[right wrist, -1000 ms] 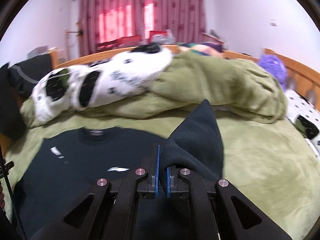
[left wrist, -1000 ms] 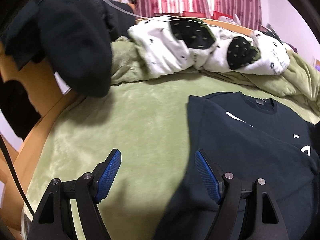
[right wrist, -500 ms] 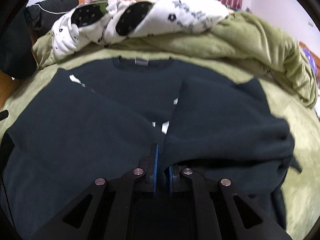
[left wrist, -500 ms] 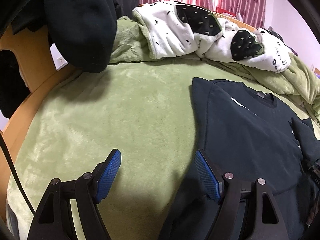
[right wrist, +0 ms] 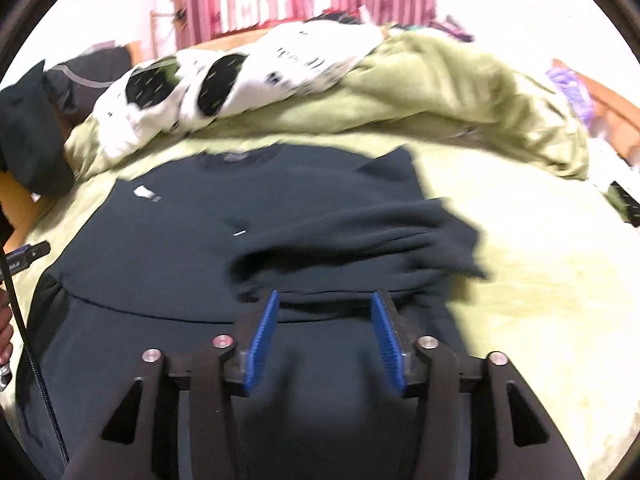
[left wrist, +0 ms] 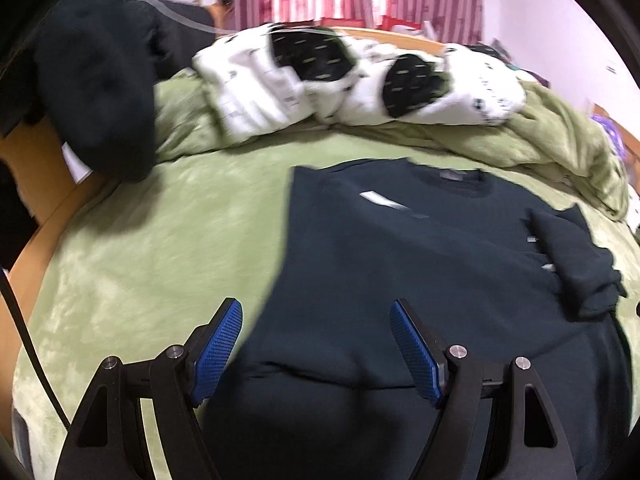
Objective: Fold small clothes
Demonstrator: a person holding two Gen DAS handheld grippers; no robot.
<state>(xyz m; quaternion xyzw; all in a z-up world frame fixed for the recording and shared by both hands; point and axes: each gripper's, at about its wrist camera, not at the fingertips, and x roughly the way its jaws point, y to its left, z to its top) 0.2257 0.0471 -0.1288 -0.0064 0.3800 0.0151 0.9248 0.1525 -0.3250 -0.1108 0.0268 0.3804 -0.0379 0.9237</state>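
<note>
Fingers (right wrist: 264,334) of the right gripper (right wrist: 325,336) are seen parting — nothing pinched, the shirt's (right wrist: 168,256) folded sleeve (right wrist: 360,240) lying just ahead. The left gripper (left wrist: 316,354) is held wide open, empty, over the shirt's edge. The shirt is spread mid-bed on the blanket (left wrist: 168,248), collar toward the heaped bedding (left wrist: 352,80).

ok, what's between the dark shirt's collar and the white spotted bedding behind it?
Only green blanket between dark shirt and white spotted bedding; both wrist views show it.
</note>
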